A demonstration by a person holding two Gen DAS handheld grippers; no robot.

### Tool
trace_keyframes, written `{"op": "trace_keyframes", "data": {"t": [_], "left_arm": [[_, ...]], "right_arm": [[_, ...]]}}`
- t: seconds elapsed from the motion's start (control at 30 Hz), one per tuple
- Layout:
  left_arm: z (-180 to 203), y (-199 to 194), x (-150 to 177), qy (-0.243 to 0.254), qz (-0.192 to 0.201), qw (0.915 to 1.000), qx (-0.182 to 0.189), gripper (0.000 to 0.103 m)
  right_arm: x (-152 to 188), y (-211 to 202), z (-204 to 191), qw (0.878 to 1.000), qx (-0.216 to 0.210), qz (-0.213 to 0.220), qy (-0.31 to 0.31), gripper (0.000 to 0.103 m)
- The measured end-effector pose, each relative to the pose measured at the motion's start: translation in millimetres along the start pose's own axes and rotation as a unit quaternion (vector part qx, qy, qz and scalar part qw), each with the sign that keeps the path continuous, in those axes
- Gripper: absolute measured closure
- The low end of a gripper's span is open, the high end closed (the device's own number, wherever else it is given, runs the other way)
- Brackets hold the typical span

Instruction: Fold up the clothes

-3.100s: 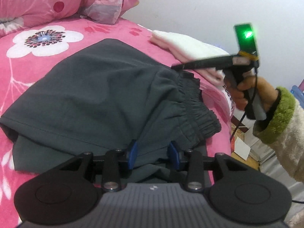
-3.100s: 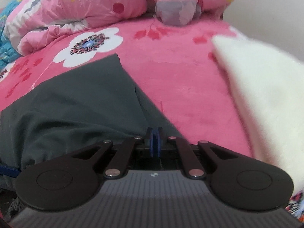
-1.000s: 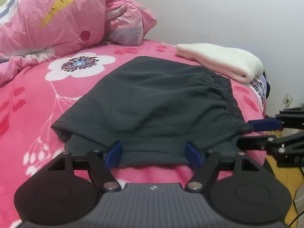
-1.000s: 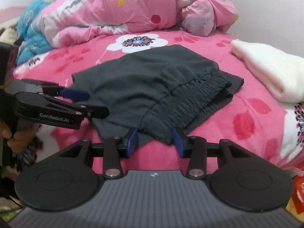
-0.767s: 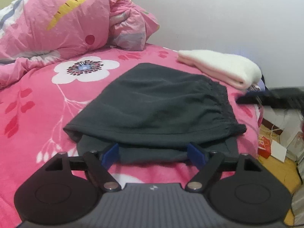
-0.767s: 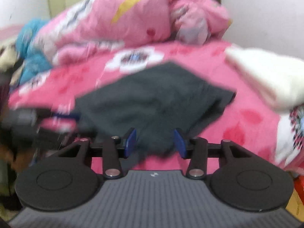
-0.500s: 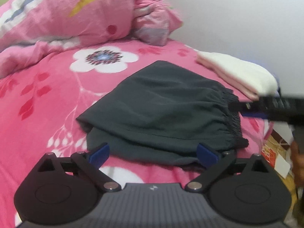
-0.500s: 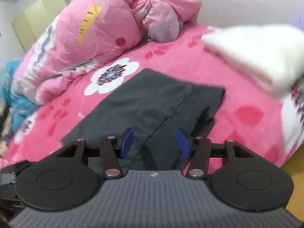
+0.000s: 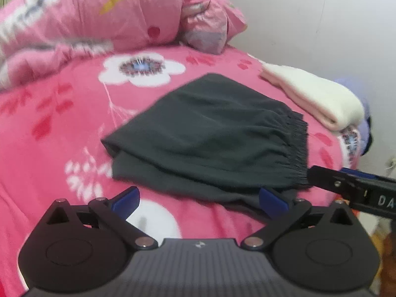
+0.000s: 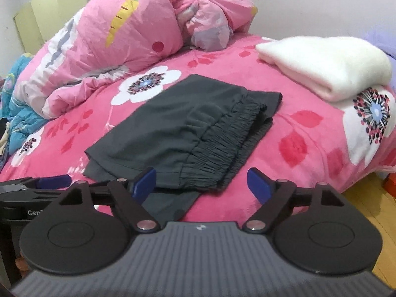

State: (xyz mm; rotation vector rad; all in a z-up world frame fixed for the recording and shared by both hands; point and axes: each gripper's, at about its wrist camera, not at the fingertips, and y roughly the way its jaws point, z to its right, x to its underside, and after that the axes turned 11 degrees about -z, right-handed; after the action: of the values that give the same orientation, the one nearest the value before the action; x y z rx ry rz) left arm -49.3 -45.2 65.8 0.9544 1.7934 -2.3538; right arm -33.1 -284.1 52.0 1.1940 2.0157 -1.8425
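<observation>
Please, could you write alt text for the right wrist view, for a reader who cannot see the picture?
A folded dark grey garment with an elastic waistband lies on a pink flowered bedspread, just beyond the open, empty right gripper. A folded white fleece blanket sits at the right, a crumpled pink quilt behind, and the left gripper enters at the lower left.

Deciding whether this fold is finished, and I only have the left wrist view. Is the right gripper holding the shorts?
Observer: No. The right gripper is open wide at the near edge of the dark shorts, gripping nothing.
Operator: Is the waistband lined up?
Observer: Not quite. Beneath the top waistband a second gathered layer sticks out toward the folded white blanket.
</observation>
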Motion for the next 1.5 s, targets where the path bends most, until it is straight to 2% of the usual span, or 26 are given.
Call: {"op": "trace_keyframes", "data": {"t": [0.23,0.37,0.5,0.73,0.87,1.0,1.1,1.17,1.27,1.4,1.5], "left_arm": [[-13.6,-0.2,-2.1,-0.066,-0.038,0.9971,0.011,0.000],[-17.4,-1.9,-0.9,-0.078,-0.041,0.9960,0.014,0.000],[-16.3,-4.0,-0.3,-0.075,-0.036,0.9964,0.016,0.000],[-7.3,-15.4,1.7,-0.019,0.014,0.9995,0.019,0.000],[-7.0,-13.6,-2.1,-0.013,-0.001,0.9995,0.028,0.000],[-12.8,-7.2,-4.7,-0.030,-0.027,0.9974,0.060,0.001],[-15.0,-6.9,-2.7,-0.036,-0.025,0.9968,0.068,0.000],[-13.4,-9.3,-0.5,-0.034,-0.011,0.9980,0.053,0.000],[-8.7,-11.6,1.1,-0.032,0.003,0.9994,0.011,0.000],[-5.6,-10.4,1.6,-0.013,0.009,0.9999,-0.004,0.000],[2.1,-8.0,2.2,0.008,0.014,0.9992,-0.036,0.000]], "right_arm": [[0.5,-5.8,-5.9,1.000,-0.006,0.007,-0.009,0.021],[2.2,-6.0,-6.7,1.000,-0.004,0.005,-0.010,0.021],[2.0,-5.1,-7.1,1.000,-0.004,0.003,-0.009,0.021],[3.5,-3.7,-9.1,1.000,-0.004,0.002,-0.011,0.021],[4.1,-3.1,-8.2,1.000,-0.004,0.001,-0.011,0.020],[4.8,-2.4,-7.4,1.000,-0.005,0.000,-0.010,0.020],[5.3,-1.9,-6.8,1.000,-0.005,-0.001,-0.010,0.020],[5.7,-1.5,-6.3,1.000,-0.005,-0.001,-0.010,0.020],[5.5,-1.5,-5.9,1.000,-0.004,-0.001,-0.008,0.020],[5.6,-2.1,-5.4,1.000,-0.005,0.000,-0.007,0.020],[5.7,-2.0,-5.2,1.000,-0.004,0.000,-0.012,0.020]]}}
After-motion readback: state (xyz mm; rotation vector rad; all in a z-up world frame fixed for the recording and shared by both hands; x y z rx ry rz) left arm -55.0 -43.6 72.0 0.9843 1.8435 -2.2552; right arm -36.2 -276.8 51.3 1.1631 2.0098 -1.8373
